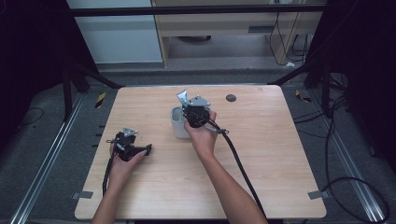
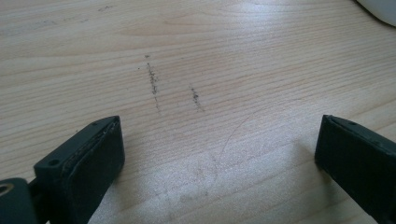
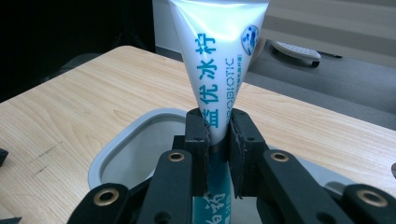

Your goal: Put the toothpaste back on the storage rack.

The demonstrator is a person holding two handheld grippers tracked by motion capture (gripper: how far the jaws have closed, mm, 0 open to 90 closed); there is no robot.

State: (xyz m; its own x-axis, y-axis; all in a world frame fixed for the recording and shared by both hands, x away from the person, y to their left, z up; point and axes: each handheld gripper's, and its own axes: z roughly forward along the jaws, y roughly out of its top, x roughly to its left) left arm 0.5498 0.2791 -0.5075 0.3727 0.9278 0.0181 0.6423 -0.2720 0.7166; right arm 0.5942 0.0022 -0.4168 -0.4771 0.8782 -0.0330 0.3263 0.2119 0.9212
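**A:** While parked on the table (image 2: 187, 46), near-left of the cup (image 1: 177, 122) and well apart from it, doing anything with the left gripper (image 2: 219, 154)?

**B:** Nothing. Released, spread wide over bare wood, idle.

**A:** And closer in to the cup?

**B:** Right gripper (image 3: 217, 140), directly above the cup's opening. Clenched tight on the tube (image 3: 219, 56), low on its body, with the flat crimped end pointing up and the cap end pointing down toward the cup.

**A:** Already inside the cup?

**B:** Cannot tell; hidden below the jaws. Looks like mid-placement: standing the tube in the cup, cap end first.

**A:** Needed next?

**B:** Probably lower straight down inside the rim (image 3: 121, 140), keep the tube upright, then loosen the grip only once seated on the bottom. Mind the rim on the way in; could tip a light cup. Possibly steady with the left gripper from the near-left side.

**A:** Beyond the cup?

**B:** Just bare wood and a dark round mark (image 1: 230, 98) far-right of the cup. Nothing in the way.
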